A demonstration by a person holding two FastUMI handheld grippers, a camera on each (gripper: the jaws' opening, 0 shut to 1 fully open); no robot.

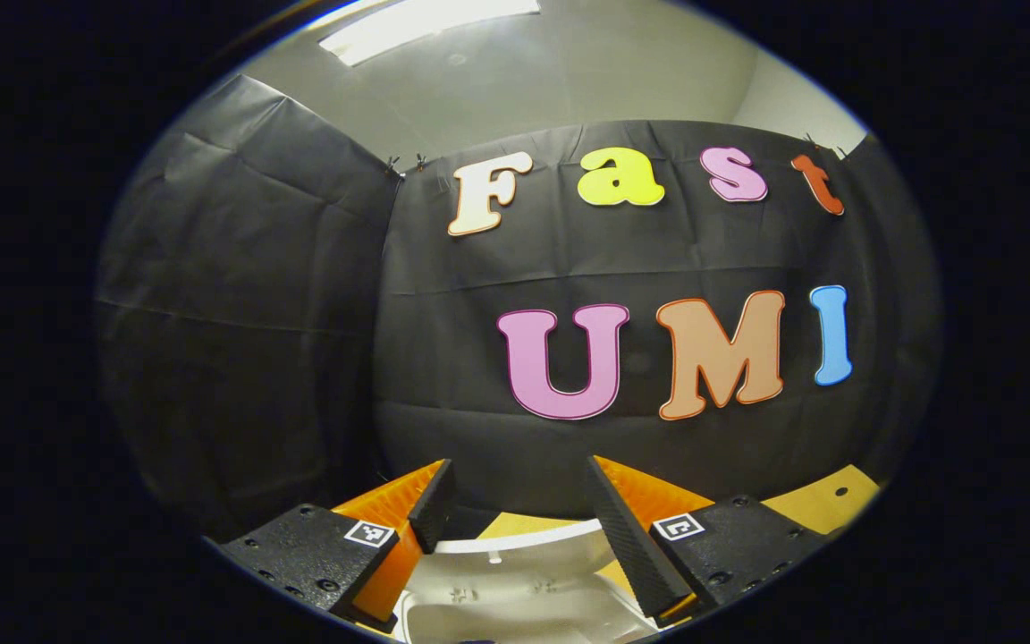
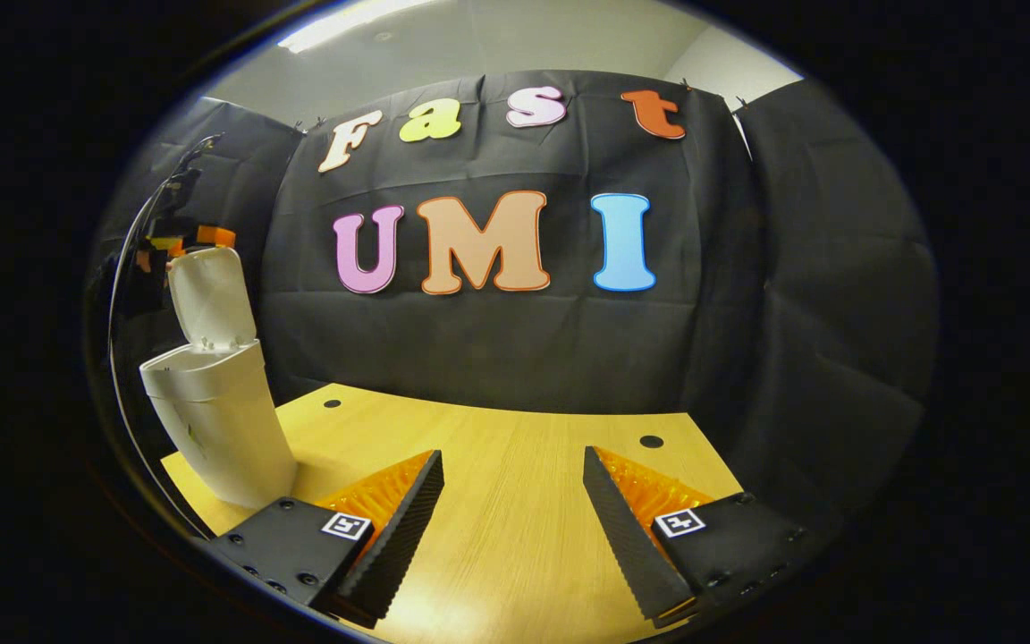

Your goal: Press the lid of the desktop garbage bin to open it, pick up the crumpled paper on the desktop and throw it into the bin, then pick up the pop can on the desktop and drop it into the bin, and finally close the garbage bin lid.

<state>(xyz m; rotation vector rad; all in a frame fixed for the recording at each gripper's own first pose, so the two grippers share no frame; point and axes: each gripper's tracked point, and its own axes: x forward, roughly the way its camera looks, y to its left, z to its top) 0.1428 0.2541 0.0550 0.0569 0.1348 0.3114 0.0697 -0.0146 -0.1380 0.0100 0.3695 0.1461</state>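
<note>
left gripper view, nearest first: left gripper (image 1: 515,523) had its fingers spread wide, nothing between them, nothing gripped. directly under and between the fingers sat the white garbage bin lid (image 1: 515,572), inner face up toward the camera, its curved rim arcing across from finger to finger. whether either finger touched the lid, couldn't tell. past the lid a strip of wooden desktop (image 1: 823,501) showed, with a small dark hole in it at the right. behind that, the black cloth booth wall, and a ceiling light (image 1: 426,22) at the top.

right gripper view, nearest first: right gripper (image 2: 513,523) was also spread wide and empty, hovering over bare wooden desktop (image 2: 515,537). two dark holes in the desktop farther off, one left, one right. garbage bin (image 2: 220,429) stood upright at the far left of the desktop, well apart from the right gripper, white, tapering toward the base. its lid (image 2: 209,304) was flipped up and open, hinged at the back, standing nearly vertical over the mouth. contents of the bin weren't visible from that angle. just behind the raised lid, the left gripper (image 2: 177,243) was partly visible, with a dark cable arcing down the left edge. black cloth wall behind everything.
</note>
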